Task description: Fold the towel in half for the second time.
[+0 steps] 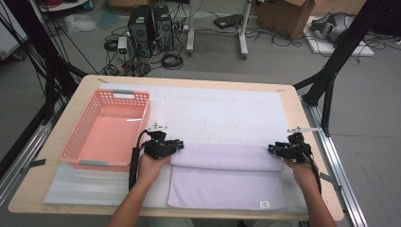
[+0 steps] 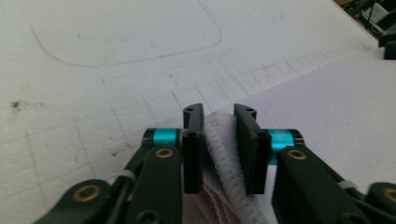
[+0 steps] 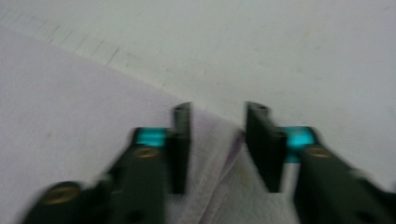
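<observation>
A lilac towel (image 1: 227, 184) lies on the white mat (image 1: 222, 113) at the near middle of the table, its far part folded over into a thick roll. My left gripper (image 1: 178, 144) is at the left end of that roll. In the left gripper view the bunched towel edge (image 2: 219, 135) fills the gap between the jaws of the left gripper (image 2: 218, 112), which is shut on it. My right gripper (image 1: 272, 149) is at the roll's right end. The blurred right gripper view shows the towel's folded edge (image 3: 215, 140) between the jaws of the right gripper (image 3: 218, 109), with room left beside it.
A pink plastic basket (image 1: 118, 93) stands on the table's left, just beyond the left hand. The white mat stretches bare past the towel toward the far edge. Black frame posts stand off both sides of the table.
</observation>
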Motion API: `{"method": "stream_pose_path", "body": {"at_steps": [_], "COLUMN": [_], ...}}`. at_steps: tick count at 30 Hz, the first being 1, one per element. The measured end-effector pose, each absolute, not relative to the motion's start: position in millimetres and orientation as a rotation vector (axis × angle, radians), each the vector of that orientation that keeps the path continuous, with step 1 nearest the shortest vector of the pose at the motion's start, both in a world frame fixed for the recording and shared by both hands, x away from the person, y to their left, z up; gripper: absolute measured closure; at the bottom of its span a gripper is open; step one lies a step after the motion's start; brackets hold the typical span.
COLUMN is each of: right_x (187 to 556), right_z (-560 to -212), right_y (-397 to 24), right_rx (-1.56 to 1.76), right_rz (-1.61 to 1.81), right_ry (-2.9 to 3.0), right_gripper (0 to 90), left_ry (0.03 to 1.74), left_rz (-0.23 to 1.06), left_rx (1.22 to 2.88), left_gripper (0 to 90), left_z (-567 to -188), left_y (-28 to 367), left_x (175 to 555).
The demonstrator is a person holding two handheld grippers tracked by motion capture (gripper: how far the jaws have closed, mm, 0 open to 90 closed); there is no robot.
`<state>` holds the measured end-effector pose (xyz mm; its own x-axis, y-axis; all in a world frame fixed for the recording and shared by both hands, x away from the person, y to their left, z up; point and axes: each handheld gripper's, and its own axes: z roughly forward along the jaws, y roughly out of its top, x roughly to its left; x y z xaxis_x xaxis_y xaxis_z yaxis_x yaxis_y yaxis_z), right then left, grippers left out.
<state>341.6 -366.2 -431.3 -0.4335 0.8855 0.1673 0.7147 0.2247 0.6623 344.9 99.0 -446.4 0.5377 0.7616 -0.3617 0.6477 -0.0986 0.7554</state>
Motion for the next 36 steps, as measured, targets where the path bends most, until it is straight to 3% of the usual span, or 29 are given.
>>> {"method": "stream_pose_path", "body": {"at_steps": [1, 3, 15, 29, 34, 36], "right_x": [340, 335, 270, 195, 175, 171], "right_z": [-431, -428, -410, -417, -424, -426], "right_y": [-366, -367, -376, -373, -376, -376], "right_rx": [1.488, 1.458, 1.338, 1.338, 1.382, 1.406], "right_rz": [1.004, 1.019, 1.226, 1.245, 1.214, 1.198], "right_ry": [2.259, 2.230, 2.062, 2.032, 2.051, 2.060], "right_gripper": [84.9, 85.7, 85.7, 85.7, 85.5, 81.4], "left_ry": [1.163, 1.150, 0.996, 0.969, 0.980, 1.008], "left_rz": [0.143, 0.154, 0.225, 0.197, 0.178, 0.153], "left_rx": [1.802, 1.785, 1.657, 1.721, 1.735, 1.712], "left_gripper": [80.6, 81.0, 80.6, 78.1, 71.7, 60.0], "left_z": [-445, -442, -431, -444, -449, -449], "left_y": [100, 102, 117, 122, 126, 129], "left_x": [344, 341, 280, 219, 206, 204]}}
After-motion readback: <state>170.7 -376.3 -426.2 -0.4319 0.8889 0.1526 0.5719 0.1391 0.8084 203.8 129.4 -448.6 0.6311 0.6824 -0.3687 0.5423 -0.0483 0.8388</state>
